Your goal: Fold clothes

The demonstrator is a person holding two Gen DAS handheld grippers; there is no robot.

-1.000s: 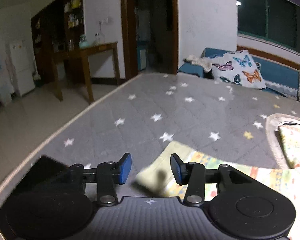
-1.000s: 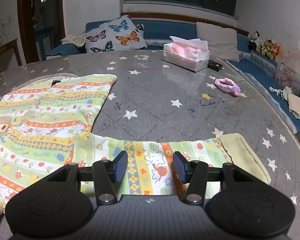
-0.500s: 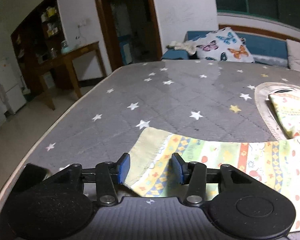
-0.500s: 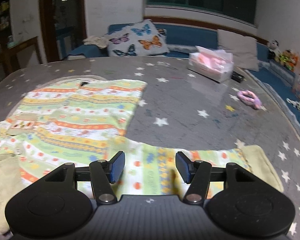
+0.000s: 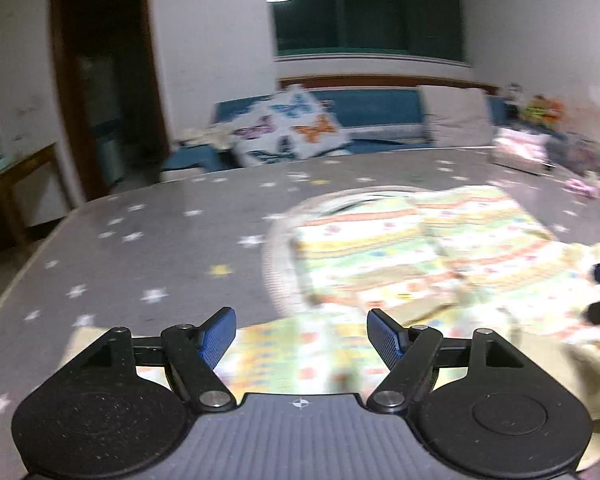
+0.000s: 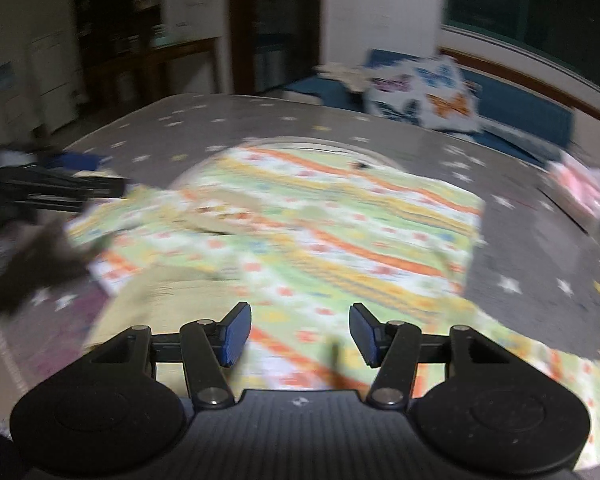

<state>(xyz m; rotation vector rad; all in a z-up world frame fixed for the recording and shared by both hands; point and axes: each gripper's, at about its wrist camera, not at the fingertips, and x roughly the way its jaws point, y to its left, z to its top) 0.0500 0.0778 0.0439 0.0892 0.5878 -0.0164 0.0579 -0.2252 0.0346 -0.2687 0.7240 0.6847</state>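
Both jaws apart, garment seemingly unheld

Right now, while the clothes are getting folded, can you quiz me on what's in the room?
1. True or false: the grey cover under the shirt has stripes printed on it.
2. What is printed on the pillow? A butterflies, B cars, C fish.
3. What colour is the sofa behind the pillow?

Key: 1 false, it has stars. 2 A. 3 blue.
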